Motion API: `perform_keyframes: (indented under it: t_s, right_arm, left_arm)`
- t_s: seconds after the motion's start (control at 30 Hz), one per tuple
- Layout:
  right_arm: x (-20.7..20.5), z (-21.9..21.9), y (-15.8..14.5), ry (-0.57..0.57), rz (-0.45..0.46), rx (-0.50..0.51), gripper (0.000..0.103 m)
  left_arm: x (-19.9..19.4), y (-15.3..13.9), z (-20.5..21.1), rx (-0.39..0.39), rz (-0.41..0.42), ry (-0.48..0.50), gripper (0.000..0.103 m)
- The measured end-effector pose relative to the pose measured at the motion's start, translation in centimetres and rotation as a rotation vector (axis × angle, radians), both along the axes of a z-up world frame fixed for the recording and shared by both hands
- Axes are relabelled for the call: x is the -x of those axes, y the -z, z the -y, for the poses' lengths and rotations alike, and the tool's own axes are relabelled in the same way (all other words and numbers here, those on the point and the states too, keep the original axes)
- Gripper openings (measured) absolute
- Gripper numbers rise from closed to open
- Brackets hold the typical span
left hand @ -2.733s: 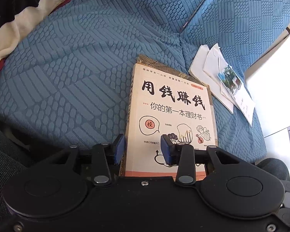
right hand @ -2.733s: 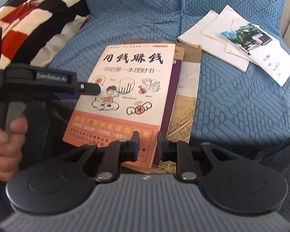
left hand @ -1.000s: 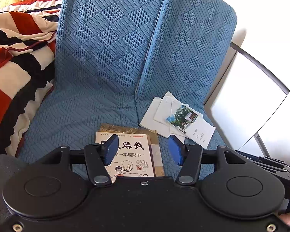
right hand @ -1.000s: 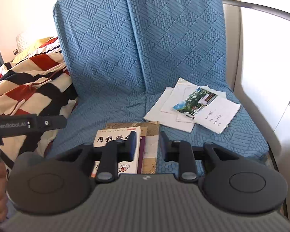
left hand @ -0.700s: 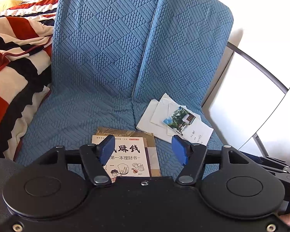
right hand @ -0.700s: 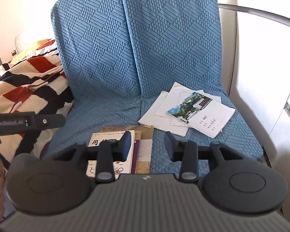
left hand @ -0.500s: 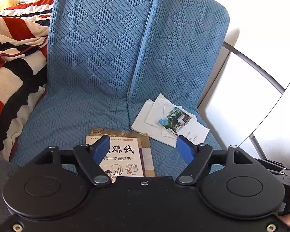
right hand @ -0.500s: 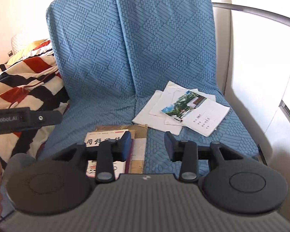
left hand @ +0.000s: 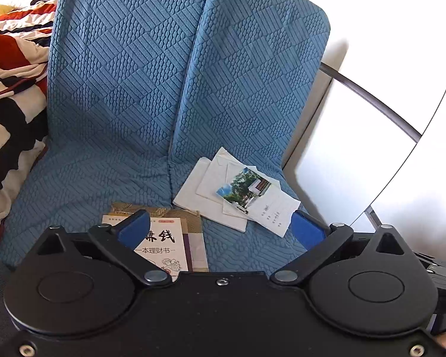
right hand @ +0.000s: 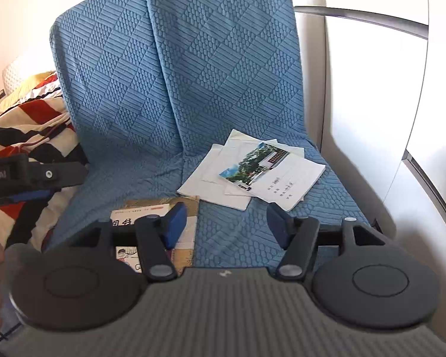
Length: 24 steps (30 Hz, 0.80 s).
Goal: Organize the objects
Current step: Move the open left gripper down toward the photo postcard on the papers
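Both grippers, left gripper [left hand: 220,229] and right gripper [right hand: 226,223], have backed off the books [left hand: 163,238], tilted downward, jaws opening, empty.

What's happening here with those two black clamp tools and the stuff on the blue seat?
A person is tidying a blue quilted seat using two handheld grippers. A stack of books, topped by a white paperback with black Chinese lettering, lies at the seat's front. Loose white papers with a photo booklet on top lie beside it. The left gripper and right gripper are both opening, empty, above the seat's front edge.
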State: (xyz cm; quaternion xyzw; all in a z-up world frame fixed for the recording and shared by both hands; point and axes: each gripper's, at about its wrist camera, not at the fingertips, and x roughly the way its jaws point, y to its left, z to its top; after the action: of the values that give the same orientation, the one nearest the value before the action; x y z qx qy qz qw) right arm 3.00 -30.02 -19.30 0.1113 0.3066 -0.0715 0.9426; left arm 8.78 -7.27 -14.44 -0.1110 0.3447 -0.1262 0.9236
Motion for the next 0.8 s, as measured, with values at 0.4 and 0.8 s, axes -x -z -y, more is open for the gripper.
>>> perform_keyframes:
  t_s: [0.4, 0.8]
  right_arm:
    - [0.0, 1.7, 1.7, 0.044, -0.011, -0.010, 0.092]
    - [-1.9, 3.4, 5.2, 0.106, -0.021, 0.009, 0.092]
  left_arm:
    - [-0.9, 0.8, 1.5, 0.003, -0.033, 0.000, 0.102]
    - [-3.2, 2.4, 2.7, -0.006, -0.045, -0.015, 0.102]
